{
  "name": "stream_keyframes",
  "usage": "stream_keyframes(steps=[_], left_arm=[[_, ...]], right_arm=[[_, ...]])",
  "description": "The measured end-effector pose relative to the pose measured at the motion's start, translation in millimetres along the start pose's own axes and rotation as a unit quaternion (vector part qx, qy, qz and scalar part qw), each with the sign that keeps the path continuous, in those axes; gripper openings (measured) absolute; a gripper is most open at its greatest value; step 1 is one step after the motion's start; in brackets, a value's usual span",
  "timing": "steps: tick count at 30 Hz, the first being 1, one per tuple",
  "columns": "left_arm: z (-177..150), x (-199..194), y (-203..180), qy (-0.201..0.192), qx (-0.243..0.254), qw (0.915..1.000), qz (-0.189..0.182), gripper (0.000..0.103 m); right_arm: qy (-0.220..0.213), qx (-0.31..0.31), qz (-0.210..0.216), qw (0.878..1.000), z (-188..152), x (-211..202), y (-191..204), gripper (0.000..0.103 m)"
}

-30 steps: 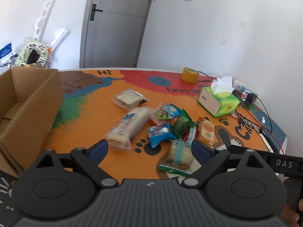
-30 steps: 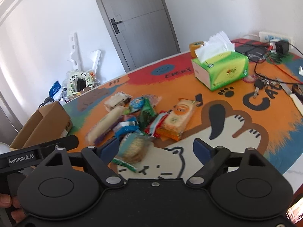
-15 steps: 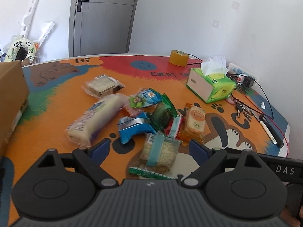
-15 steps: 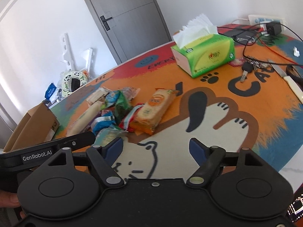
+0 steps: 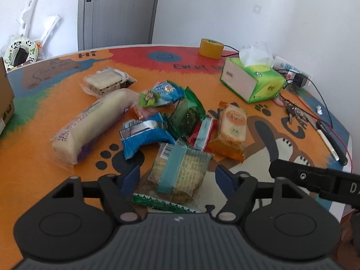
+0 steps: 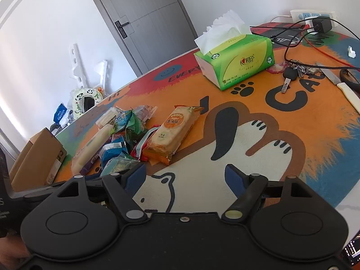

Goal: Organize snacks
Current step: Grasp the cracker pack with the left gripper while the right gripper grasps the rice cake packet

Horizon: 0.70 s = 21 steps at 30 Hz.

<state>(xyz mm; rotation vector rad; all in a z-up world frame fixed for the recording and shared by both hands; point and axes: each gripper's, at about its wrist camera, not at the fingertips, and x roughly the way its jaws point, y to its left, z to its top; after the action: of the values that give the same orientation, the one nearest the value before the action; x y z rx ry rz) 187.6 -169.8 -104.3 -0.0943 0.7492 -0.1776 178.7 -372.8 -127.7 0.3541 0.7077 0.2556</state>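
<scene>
A pile of snack packs lies on the orange cartoon mat (image 5: 45, 168). My left gripper (image 5: 177, 176) is open, its blue pads either side of a clear cracker pack with a teal band (image 5: 180, 171), not closed on it. Beyond lie a blue wrapper (image 5: 146, 135), a long white roll (image 5: 92, 123), a green pack (image 5: 187, 114) and an orange cracker pack (image 5: 231, 130). My right gripper (image 6: 186, 178) is open and empty over the mat, just right of the pile; the orange cracker pack (image 6: 173, 132) lies ahead of it.
A cardboard box (image 6: 36, 157) stands at the left edge of the table. A green tissue box (image 6: 238, 63), keys (image 6: 290, 74), cables, a charger and a knife sit at the right. A yellow tape roll (image 5: 211, 47) is at the back.
Both grippers moved forward and lower toward the pile. The left gripper now straddles the teal-banded cracker pack. The box slid out of the left view.
</scene>
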Motion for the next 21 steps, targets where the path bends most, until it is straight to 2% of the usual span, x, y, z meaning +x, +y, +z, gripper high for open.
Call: stream_keyframes(steps=[1, 2, 3, 5, 7, 10, 21], left_arm=[[-1, 1, -1, 0.000, 0.005, 1.0000, 0.002, 0.070], [-1, 1, -2, -0.002, 0.010, 0.9999, 0.005, 0.065], [-2, 1, -3, -0.004, 0.014, 0.9999, 0.009, 0.054], [-2, 0, -2, -0.005, 0.018, 0.9998, 0.009, 0.047], [0, -5, -1, -0.004, 0.018, 0.9998, 0.007, 0.047], [3, -17, -3, -0.027, 0.034, 0.9991, 0.003, 0.047], [22, -27, 23, -0.048, -0.009, 0.9988, 0.005, 0.047]], right_arm=[[0.001, 0.000, 0.000, 1.000, 0, 1, 0, 0.077], [0.001, 0.000, 0.001, 1.000, 0, 2, 0, 0.077], [0.002, 0.001, 0.001, 1.000, 0, 3, 0, 0.077], [0.003, 0.002, 0.003, 1.000, 0, 5, 0, 0.077], [0.005, 0.002, 0.003, 1.000, 1, 8, 1, 0.077], [0.006, -0.001, 0.005, 1.000, 2, 11, 4, 0.077], [0.004, -0.005, 0.012, 1.000, 12, 29, 18, 0.077]])
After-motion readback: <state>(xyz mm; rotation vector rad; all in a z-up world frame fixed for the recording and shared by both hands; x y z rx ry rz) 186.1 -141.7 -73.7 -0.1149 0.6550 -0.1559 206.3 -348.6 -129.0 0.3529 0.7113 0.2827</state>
